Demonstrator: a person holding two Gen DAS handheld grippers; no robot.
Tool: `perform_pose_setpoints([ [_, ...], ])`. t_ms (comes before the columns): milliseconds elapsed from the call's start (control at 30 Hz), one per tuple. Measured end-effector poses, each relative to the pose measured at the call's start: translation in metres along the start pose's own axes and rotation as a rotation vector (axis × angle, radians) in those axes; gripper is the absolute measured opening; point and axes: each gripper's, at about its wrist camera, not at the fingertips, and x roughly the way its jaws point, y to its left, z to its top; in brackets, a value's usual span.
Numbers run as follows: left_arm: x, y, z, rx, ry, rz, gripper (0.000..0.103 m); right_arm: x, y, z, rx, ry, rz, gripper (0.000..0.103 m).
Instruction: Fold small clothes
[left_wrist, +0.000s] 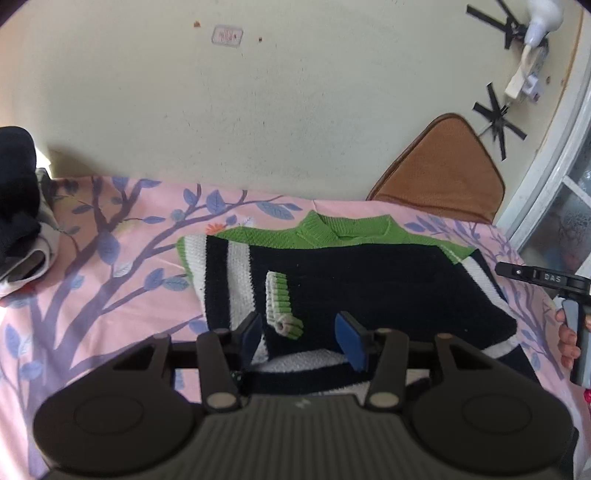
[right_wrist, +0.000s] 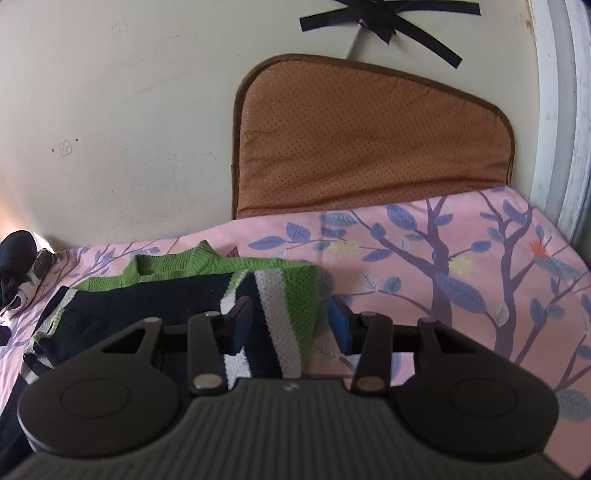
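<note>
Both tongs, left (left_wrist: 300, 334) and right (right_wrist: 290, 326), gape empty over the sweater (left_wrist: 369, 284); the cuff (left_wrist: 280, 304) lies lengthwise just ahead of the left.

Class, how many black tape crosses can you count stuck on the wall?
2. One tape cross is high on the wall near the white plug; the other is lower, just above the brown cushion. More may lie outside the view.

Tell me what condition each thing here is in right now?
Sweater: lying flat on the bedsheet, both sleeves folded in over the body.
Left hand-held gripper: open, over the sweater, gripping nothing.
Right hand-held gripper: open, astride the folded sleeve.
Brown cushion: propped against the wall.
</note>
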Motion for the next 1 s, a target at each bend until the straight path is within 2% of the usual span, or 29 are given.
perform_pose_setpoints([
  [33,0.011,-0.002,0.003,0.004,0.018,0.004,0.038,0.004,-0.001,-0.002,0.009,-0.001,0.013,0.052],
  [67,0.02,-0.005,0.003,0.012,0.027,0.006,0.021,0.013,0.001,-0.004,0.022,0.0,0.031,0.053],
  [100,0.027,-0.009,0.003,0.031,0.023,0.04,0.012,0.018,0.0,-0.004,0.035,0.005,0.054,0.052],
  [133,0.03,-0.012,0.002,0.052,0.009,0.082,0.008,0.025,-0.003,-0.005,0.044,0.024,0.084,0.026],
  [167,0.029,-0.014,0.002,0.051,-0.009,0.086,0.007,0.032,-0.003,-0.006,0.044,0.042,0.097,0.008],
  [200,0.025,-0.013,0.002,0.031,-0.033,0.075,0.007,0.035,-0.002,-0.007,0.037,0.041,0.093,0.01],
  [300,-0.002,-0.006,0.003,-0.03,-0.184,0.042,0.007,0.014,-0.003,-0.004,0.054,-0.122,0.118,0.009],
  [367,-0.01,-0.004,0.002,-0.051,-0.28,0.07,0.007,0.004,-0.008,-0.003,0.101,-0.228,0.152,0.01],
  [400,-0.007,-0.004,0.001,-0.05,-0.297,0.094,0.007,0.005,-0.01,-0.004,0.115,-0.251,0.157,0.01],
  [433,0.002,-0.004,0.0,-0.051,-0.278,0.118,0.007,0.012,-0.011,-0.004,0.121,-0.238,0.153,0.01],
  [467,0.016,-0.005,0.0,-0.045,-0.225,0.149,0.007,0.025,-0.011,-0.004,0.113,-0.182,0.131,0.011],
  [500,0.029,-0.005,-0.002,-0.032,-0.165,0.18,0.007,0.039,-0.009,-0.005,0.096,-0.11,0.093,0.016],
  [533,0.043,-0.006,-0.006,-0.008,-0.11,0.204,0.01,0.051,-0.007,-0.008,0.074,-0.043,0.061,0.017],
  [567,0.041,-0.01,-0.011,0.029,-0.146,0.23,0.011,0.053,-0.006,-0.011,0.063,-0.047,0.054,0.018],
  [633,0.035,-0.015,-0.011,0.073,-0.145,0.253,0.013,0.037,-0.006,-0.006,0.074,-0.095,0.043,0.033],
  [667,0.029,-0.016,-0.01,0.067,-0.159,0.251,0.018,0.027,-0.006,-0.004,0.074,-0.132,0.037,0.034],
  [733,0.012,-0.016,-0.006,0.047,-0.225,0.245,0.021,0.006,-0.002,-0.002,0.047,-0.18,0.054,0.034],
  [833,0.003,-0.022,0.002,0.053,-0.267,0.216,0.021,-0.011,0.014,-0.005,-0.021,-0.163,0.14,0.033],
  [900,0.013,-0.027,0.003,0.083,-0.23,0.215,0.021,-0.014,0.026,-0.016,-0.074,-0.115,0.148,0.032],
  [933,0.024,-0.028,0.0,0.107,-0.183,0.224,0.021,-0.012,0.029,-0.025,-0.096,-0.08,0.135,0.031],
  [967,0.038,-0.027,-0.003,0.125,-0.121,0.241,0.021,-0.01,0.028,-0.034,-0.108,-0.042,0.103,0.03],
  [1000,0.049,-0.025,-0.009,0.134,-0.102,0.261,0.023,-0.004,0.022,-0.046,-0.101,0.003,0.042,0.03],
])
